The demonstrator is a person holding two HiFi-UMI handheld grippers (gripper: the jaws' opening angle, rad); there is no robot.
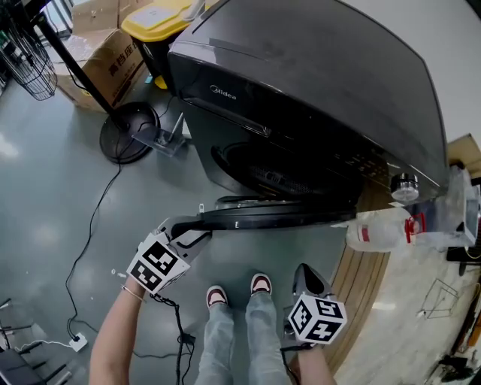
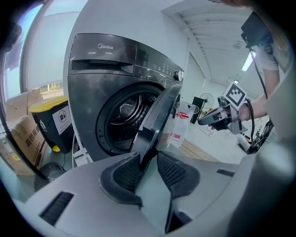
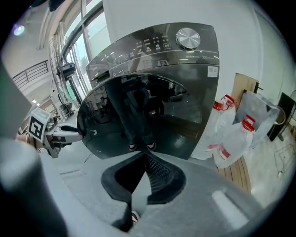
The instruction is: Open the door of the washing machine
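Note:
The dark grey washing machine stands with its round door swung out, and the drum opening shows behind it. My left gripper is at the door's free edge. That edge lies between the jaws, against the left pad, with a gap to the right pad. My right gripper hangs in front of the door's glossy face, apart from it, its tips together and nothing between them.
A fan's round base, a cardboard box and a yellow-lidded bin stand left of the machine. White plastic bags lie on a wooden platform to its right. A cable crosses the floor. The person's shoes are below the door.

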